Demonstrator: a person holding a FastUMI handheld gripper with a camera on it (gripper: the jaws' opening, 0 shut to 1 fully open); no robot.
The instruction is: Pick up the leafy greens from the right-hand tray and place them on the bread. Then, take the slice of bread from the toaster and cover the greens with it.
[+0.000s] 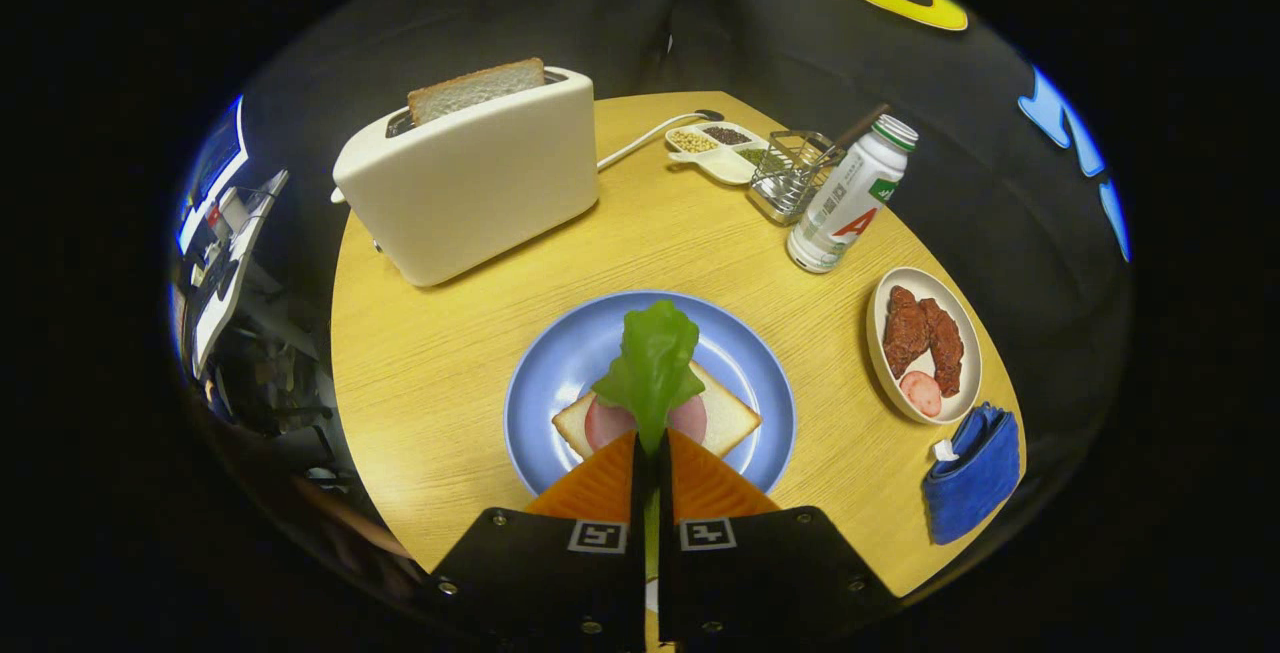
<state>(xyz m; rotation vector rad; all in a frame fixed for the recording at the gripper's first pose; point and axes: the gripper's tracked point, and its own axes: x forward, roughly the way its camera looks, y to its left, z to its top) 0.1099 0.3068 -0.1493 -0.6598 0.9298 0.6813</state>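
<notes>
1. The gripper (651,453) is closed on the leafy greens (653,363); both fingers press the stem between them.
2. The leaf stands up ahead of the fingers, above the bread (725,420) on the blue plate (560,363); a pink ham slice (690,416) lies on this bread.
3. Beyond the plate stands the toaster (470,183); a second slice of bread (476,89) sticks out of its slot.
4. On the right of the counter (430,353) is the oval tray (925,345) with meat pieces; a bottle (850,195) stands beyond it; a blue cloth (972,475) lies near the tray.
</notes>
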